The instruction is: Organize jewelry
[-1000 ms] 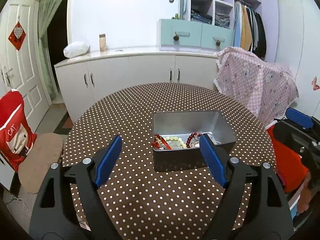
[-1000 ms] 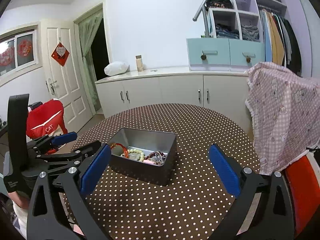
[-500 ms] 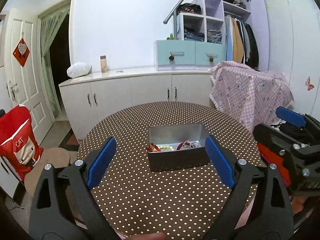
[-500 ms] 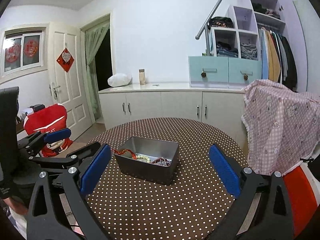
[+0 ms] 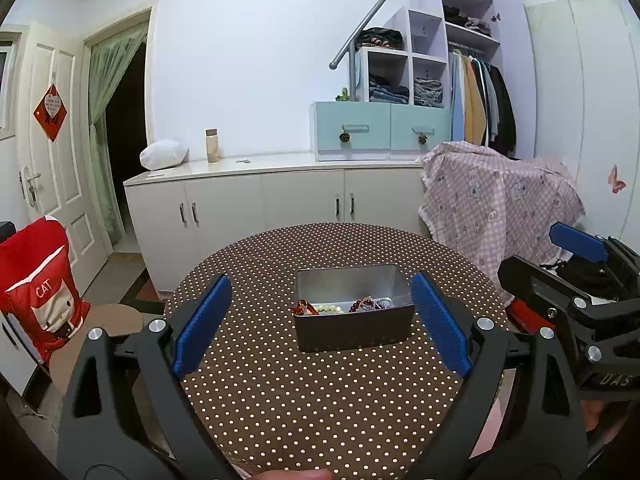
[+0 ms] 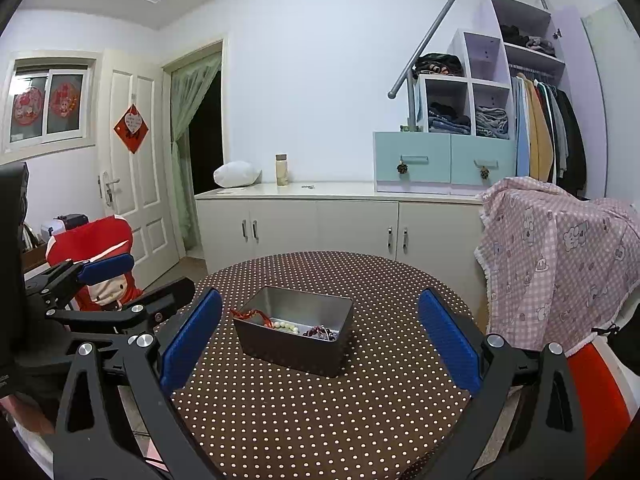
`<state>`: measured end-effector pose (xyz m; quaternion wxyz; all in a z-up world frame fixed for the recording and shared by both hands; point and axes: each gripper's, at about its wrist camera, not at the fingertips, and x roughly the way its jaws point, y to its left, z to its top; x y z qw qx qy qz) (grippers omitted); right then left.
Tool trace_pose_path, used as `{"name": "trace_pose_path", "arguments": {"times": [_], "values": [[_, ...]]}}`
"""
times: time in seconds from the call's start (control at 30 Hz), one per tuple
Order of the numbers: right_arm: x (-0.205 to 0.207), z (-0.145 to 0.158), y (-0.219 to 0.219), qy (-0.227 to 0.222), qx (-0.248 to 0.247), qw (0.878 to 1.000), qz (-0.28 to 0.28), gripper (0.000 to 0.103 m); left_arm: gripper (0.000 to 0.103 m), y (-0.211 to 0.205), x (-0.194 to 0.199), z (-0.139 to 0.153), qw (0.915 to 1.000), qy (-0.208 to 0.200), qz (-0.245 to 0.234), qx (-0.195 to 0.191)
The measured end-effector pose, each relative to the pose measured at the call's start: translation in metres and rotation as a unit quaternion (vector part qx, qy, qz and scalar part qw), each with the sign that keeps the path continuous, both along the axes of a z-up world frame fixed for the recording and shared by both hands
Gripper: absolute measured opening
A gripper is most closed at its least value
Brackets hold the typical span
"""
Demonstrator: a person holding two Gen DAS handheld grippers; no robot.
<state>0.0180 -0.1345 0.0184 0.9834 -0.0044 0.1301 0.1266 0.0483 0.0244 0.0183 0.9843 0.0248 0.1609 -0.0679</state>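
Jewelry in tin on table

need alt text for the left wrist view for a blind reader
An open rectangular grey metal tin holding beaded jewelry sits on a round brown polka-dot table. The left hand-held gripper frames it, blue pads wide apart, holding nothing.

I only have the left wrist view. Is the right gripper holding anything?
Observer: No. The right gripper is open and empty, pointing toward the grey rectangular metal tin on the brown polka-dot round table.
Operator: Is all the jewelry down inside that tin?
Observer: Not quite. The right wrist view shows a red beaded strand reaching over the tin's rim at its left corner.
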Motion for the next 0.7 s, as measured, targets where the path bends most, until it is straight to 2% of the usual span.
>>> {"name": "trace_pose_path", "arguments": {"times": [0.7], "values": [[-0.0034,0.0002,-0.0022,0.000,0.000,1.000,-0.004,0.095,0.090,-0.0002,-0.0068,0.0010,1.0000,-0.001,0.000,-0.004]]}}
